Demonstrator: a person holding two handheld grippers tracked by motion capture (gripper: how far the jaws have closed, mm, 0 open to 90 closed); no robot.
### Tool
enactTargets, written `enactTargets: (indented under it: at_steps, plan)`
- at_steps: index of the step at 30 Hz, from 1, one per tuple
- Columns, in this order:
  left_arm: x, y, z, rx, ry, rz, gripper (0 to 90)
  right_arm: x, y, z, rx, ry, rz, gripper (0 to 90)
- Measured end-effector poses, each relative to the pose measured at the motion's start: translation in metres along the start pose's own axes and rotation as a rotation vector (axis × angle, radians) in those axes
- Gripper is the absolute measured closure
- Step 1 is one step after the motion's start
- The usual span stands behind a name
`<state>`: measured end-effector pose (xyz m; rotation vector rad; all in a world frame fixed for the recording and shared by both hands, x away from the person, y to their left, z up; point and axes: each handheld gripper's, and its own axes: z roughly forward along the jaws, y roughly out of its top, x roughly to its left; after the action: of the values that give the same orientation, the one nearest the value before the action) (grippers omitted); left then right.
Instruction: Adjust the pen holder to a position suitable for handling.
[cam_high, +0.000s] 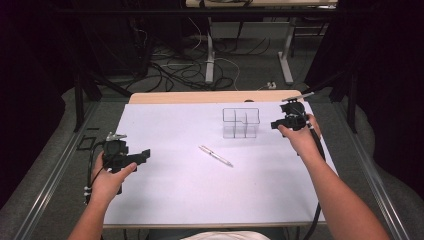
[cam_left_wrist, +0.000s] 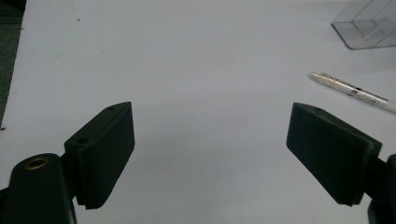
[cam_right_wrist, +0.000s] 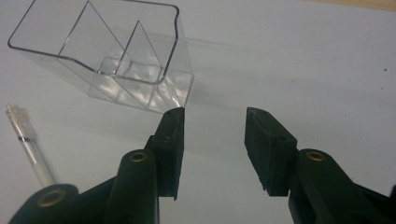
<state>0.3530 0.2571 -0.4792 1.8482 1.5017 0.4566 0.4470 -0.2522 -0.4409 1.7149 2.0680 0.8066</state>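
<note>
Surface: a white sheet (cam_high: 175, 185) covers the table, with a strip of bare wood showing along the far edge.

Pen: a clear-barrelled pen (cam_high: 215, 155) lies flat near the middle of the surface, slanted, one end toward the far left and the other toward the near right. Nothing touches it. In the left gripper view it (cam_left_wrist: 355, 92) lies ahead and to the right of the jaws, well apart from them; in the right gripper view one end (cam_right_wrist: 29, 144) shows at the left edge.

Organiser: a clear plastic organiser (cam_high: 241, 122) with inner dividers stands upright toward the far edge, right of centre, beyond the pen and apart from it. Its compartments look empty in the right gripper view (cam_right_wrist: 107, 56).

Left gripper: the left gripper (cam_high: 145, 155) is held by the left hand (cam_high: 107, 180) near the left edge of the surface, pointing across toward the pen. Its jaws stand wide apart, with bare white sheet between them and nothing held.

Right gripper: the right gripper (cam_high: 275, 124) is held by the right hand (cam_high: 300, 137) near the far right corner, just beside the right wall of the organiser. Its jaws stand at a narrow gap with nothing between them; in its own view the near corner of the organiser sits just past the left jaw tip, and I cannot tell whether they touch.
</note>
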Motion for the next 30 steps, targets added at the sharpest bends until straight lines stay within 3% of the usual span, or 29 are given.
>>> enactTargets:
  at_steps: [5,13,18,23,30]
  plan:
    - [0.000,0.000,0.001,0.011,-0.004,0.000,15.4,0.003,0.017,0.012,0.037,-0.001,0.027,60.7]
    - [0.001,-0.001,0.001,0.012,-0.002,-0.003,15.5,0.013,0.030,0.024,0.045,0.002,0.058,66.2]
    - [0.001,-0.001,0.002,0.008,-0.002,-0.007,15.5,0.020,0.035,0.028,0.052,0.004,0.065,69.9]
    - [0.001,-0.001,0.003,0.012,-0.001,-0.006,15.5,0.027,0.039,0.038,0.055,0.004,0.103,74.5]
    - [0.001,-0.001,0.003,0.014,-0.003,-0.006,15.5,0.030,0.041,0.046,0.082,-0.007,0.116,75.2]
